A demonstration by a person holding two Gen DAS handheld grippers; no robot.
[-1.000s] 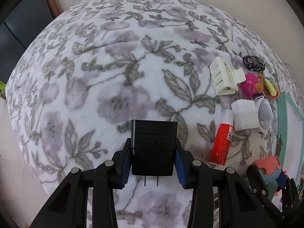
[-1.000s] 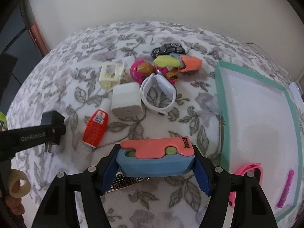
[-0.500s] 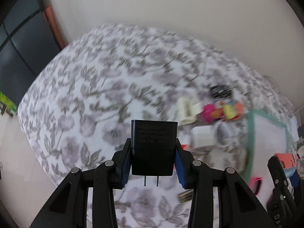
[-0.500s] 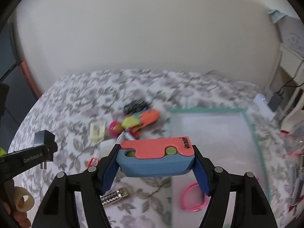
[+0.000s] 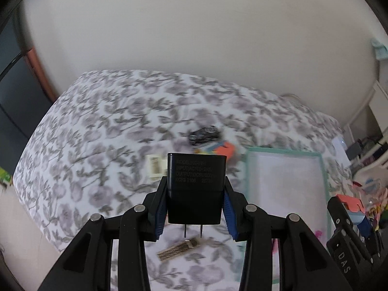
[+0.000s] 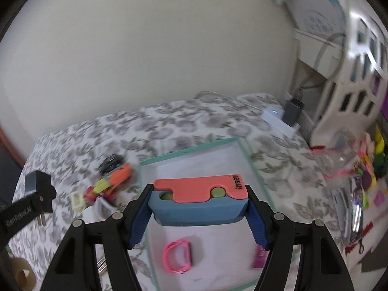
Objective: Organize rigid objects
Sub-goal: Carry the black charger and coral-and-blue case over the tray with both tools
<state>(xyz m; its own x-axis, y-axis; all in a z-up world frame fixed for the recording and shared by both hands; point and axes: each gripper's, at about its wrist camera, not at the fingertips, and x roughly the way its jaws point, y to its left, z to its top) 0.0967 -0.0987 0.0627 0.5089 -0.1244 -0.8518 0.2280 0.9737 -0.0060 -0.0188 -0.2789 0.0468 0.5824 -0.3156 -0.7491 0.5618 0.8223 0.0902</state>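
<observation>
— Grippers first: left gripper [image 5: 195, 214] clamped on black charger [image 5: 196, 190], prongs pointing back toward the camera, printed face up. Held in the air above floral bedspread [image 5: 101, 150].

— And the right?

— Right gripper [image 6: 198, 212] clenched on blue-and-coral case [image 6: 198, 202], pads pressing both short ends, coral lid on top. Held above teal-rimmed tray [image 6: 252, 167].

— Inside the tray?

— Pink band [image 6: 178, 257] lying flat near the close end, purple piece [image 6: 259, 258] partly hidden behind a right finger.

— Still loose on the bedspread?

— Black toy car [image 5: 205, 134] farthest back, orange toy [image 6: 118, 175] just in front of it and touching a blurred pile of pink and yellow bits. Cream hair clip [image 5: 154, 168] left of that pile, half behind the charger in the left view. Patterned flat strip [image 5: 179, 248] nearest, well apart from the rest.

— Tray relative to the pile?

— Just right of it, near but apart. Clutter beyond the bed's right edge too blurred to name.
</observation>
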